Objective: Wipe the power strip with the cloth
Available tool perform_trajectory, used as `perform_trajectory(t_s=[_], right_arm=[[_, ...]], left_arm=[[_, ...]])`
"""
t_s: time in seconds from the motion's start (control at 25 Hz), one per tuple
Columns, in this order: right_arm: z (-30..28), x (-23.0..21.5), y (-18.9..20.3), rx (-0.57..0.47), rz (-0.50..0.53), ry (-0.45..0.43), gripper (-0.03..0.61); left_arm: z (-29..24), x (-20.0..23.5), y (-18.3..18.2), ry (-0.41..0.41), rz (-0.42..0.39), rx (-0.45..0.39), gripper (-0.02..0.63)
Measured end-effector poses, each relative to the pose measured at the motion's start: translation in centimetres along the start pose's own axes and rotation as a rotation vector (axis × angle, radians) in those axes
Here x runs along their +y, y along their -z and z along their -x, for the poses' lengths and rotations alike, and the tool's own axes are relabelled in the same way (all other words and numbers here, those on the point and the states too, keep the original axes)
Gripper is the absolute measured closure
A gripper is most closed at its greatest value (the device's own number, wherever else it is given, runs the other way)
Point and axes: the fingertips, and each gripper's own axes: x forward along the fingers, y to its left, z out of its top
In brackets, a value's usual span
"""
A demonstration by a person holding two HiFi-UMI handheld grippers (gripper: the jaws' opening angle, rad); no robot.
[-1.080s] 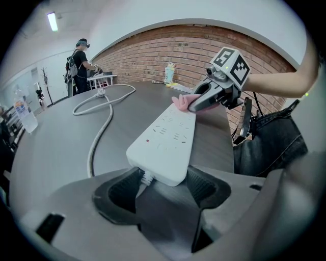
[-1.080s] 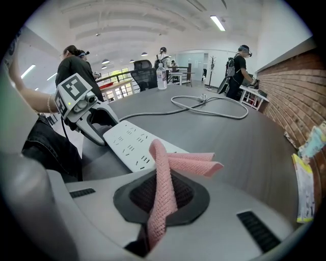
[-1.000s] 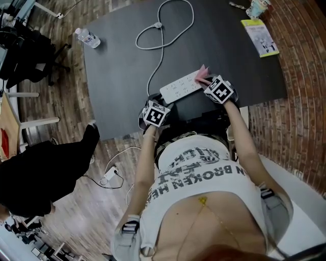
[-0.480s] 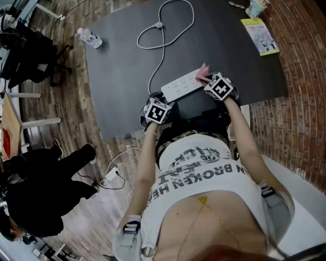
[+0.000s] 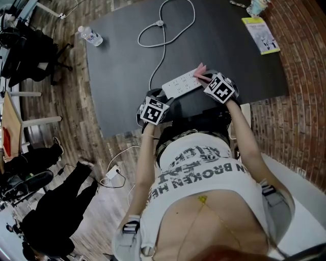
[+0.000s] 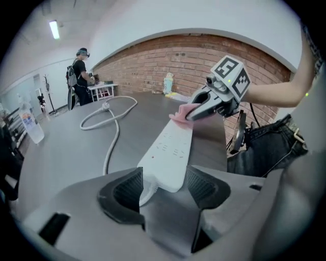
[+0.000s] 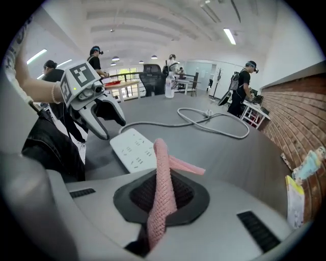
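Head view first: where is the power strip (image 5: 182, 84)? — Ana

It lies flat on the dark counter (image 5: 117, 76), close to the near edge and a bit toward the right side. Its cord (image 5: 162, 30) loops off to the far edge. — Ben

Why is the left gripper (image 6: 163, 186) at that end? — Ana

In the left gripper view its 2 jaws sit on both sides of the end where the cord comes out, and they look pressed on it. I think that stops the strip from sliding. — Ben

And the right gripper (image 7: 162, 199)? — Ana

Its jaws are squeezed together on the pink cloth (image 7: 162, 178). The cloth sticks out in front and rests at the other end of the strip, the end nearer the right edge. So I think the rubbing is only at its start. — Ben

What else is around? — Ana

A water bottle (image 5: 90, 36) by the far left corner, a yellow booklet (image 5: 260, 35) and a cup (image 5: 256, 7) by the far right corner. All are well apart from the strip. — Ben

Anything in the way? — Ana

Only the left gripper itself. It covers 1 end, so the cloth cannot reach that bit while it holds on. — Ben
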Motion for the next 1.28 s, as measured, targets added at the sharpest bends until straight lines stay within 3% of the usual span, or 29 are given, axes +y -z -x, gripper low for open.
perform_trajectory(t_s=[0.24,0.4,0.48,0.72,0.84,1.04,1.28], right_arm=[[3.4,1.8,-5.1,-0.21,0.065,-0.061,0.561],[5.9,3.2,-7.9,-0.343,0.065,-0.1,0.561],[7.2,3.8,-9.2,-0.426,0.035,-0.115,0.561],[11.0,4.9,-13.4,-0.626,-0.028,-0.111,0.561],[13.2,4.5,-15.3,-0.726,-0.071,-0.085,0.561],[17.0,4.4,-18.0,-0.871,-0.097,-0.062,0.561],[19.7,4.4,-19.3,-0.931,-0.079,-0.03,0.561]], left_arm=[[4.1,-0.8,-4.9,-0.016,0.011,-0.211,0.393],[5.7,-2.2,-7.4,-0.029,0.013,-0.32,0.56],[6.5,-2.9,-8.4,-0.03,0.008,-0.37,0.594],[10.7,-3.6,-12.6,-0.017,0.063,-0.594,0.606],[13.1,-3.6,-14.8,-0.037,0.049,-0.677,0.606],[16.9,-4.1,-17.8,-0.047,0.013,-0.781,0.606],[19.9,-5.1,-21.0,-0.065,-0.034,-0.858,0.606]])
